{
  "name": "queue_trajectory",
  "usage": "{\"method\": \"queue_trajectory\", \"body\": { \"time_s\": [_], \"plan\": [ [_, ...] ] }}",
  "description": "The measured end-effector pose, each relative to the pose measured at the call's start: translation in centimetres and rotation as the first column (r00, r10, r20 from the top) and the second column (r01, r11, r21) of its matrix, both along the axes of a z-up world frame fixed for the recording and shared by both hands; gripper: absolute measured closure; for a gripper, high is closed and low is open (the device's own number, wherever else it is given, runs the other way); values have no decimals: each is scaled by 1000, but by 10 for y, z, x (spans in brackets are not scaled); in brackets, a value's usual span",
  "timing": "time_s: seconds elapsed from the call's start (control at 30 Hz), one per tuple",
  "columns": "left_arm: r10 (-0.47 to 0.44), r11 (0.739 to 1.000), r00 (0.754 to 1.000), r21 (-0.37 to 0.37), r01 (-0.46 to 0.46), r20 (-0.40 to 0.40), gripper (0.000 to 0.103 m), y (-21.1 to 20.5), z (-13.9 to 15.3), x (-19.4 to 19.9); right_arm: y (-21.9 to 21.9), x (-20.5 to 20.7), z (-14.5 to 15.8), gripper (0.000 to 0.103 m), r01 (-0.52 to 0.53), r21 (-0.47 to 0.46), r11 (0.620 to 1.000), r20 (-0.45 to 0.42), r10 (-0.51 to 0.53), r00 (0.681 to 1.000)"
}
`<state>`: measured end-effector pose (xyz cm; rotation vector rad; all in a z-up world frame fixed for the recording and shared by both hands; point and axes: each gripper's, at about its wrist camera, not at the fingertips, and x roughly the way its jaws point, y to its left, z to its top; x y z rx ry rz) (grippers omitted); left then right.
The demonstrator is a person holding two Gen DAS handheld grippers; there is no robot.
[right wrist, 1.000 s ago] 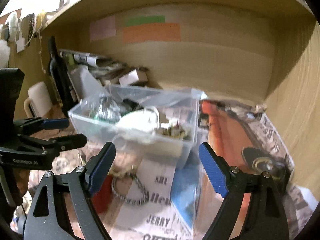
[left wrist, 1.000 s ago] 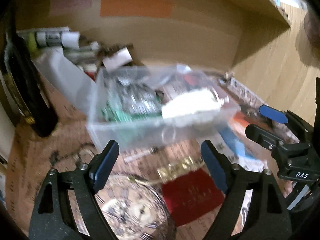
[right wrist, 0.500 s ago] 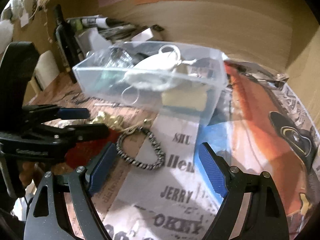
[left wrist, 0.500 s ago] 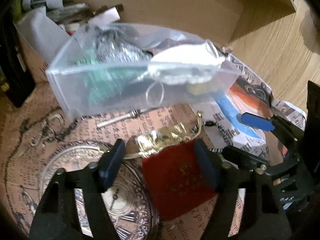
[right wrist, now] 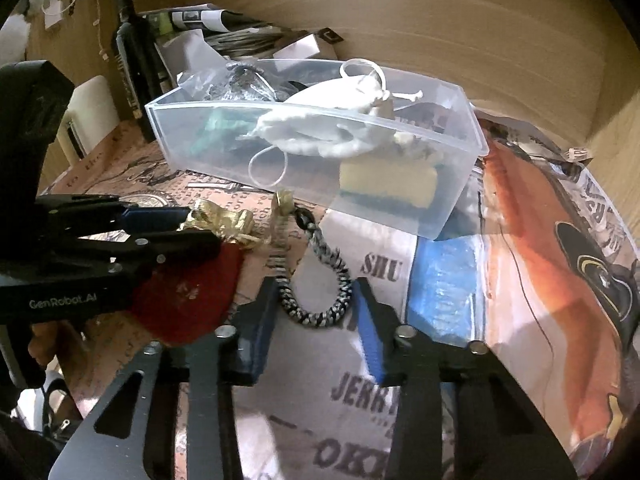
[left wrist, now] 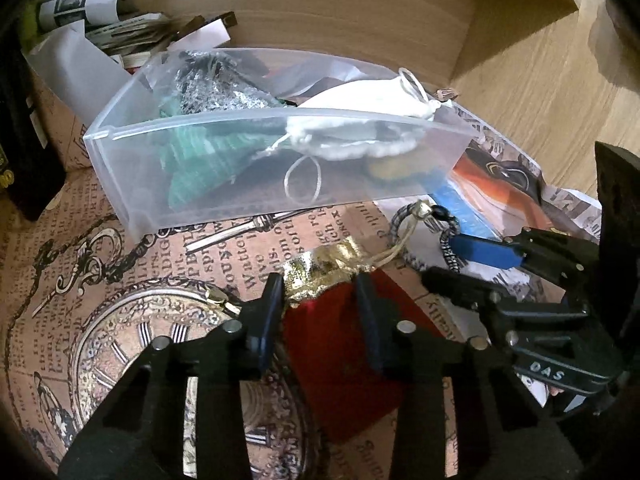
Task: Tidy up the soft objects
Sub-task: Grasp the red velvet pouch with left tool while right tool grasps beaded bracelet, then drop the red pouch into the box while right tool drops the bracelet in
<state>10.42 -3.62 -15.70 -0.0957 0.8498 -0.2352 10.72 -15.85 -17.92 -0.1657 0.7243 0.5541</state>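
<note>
Wooden shelving backed the scene, and printed paper [left wrist: 132, 280] was spread over the desk as a liner, with a translucent plastic bin [left wrist: 224, 152] at the rear already loaded with soft items, a white drawstring pouch [left wrist: 368, 100] on top. Just in front of the bin, a red velvet pouch [left wrist: 336, 360] with a gold gathered neck [left wrist: 320, 272] was seen lying flat on the paper; the left gripper [left wrist: 320, 300] had just been closing, and its jaws were seen narrowed around the pouch at the neck, apparently pinching the fabric. The pouch was judged light, limp and non-fragile; it would sag below any grip, so the bunched neck was taken as the best hold, since the flat velvet body could slip or fold. To the right, touching the pouch's cord, a black-and-white braided loop [right wrist: 316, 292] was found on the paper, with the right gripper [right wrist: 316, 308] also just closed down, pads against the loop's lower bend on both sides. The braid was judged light, flexible and grippy; a pinch across the doubled strand was considered adequate.
</note>
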Motion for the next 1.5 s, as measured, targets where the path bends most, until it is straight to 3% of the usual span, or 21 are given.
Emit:
{"method": "queue_trajectory", "body": {
  "time_s": [0.17,0.33,0.63,1.07,1.3,1.5],
  "plan": [
    [4,1000,1000,-2,-4,7,75,-1,2,-2,-2,1,1,81,9,5,1000,2,-9,1000],
    [18,1000,999,-11,-18,29,79,2,11,-8,-6,-1,6,83,18,28,999,11,-18,1000],
    [48,999,989,-31,-44,140,79,16,50,-18,-19,-11,30,83,39,80,996,74,-45,996],
    [111,994,930,-43,-102,349,79,36,127,-1,-26,-11,96,83,40,182,983,262,-87,961],
    [143,989,918,-30,-142,370,79,40,140,27,-19,20,110,83,59,207,976,273,-116,955],
    [157,987,926,-17,-161,345,79,39,133,59,-4,48,109,83,58,210,976,246,-110,963]
  ]
}}
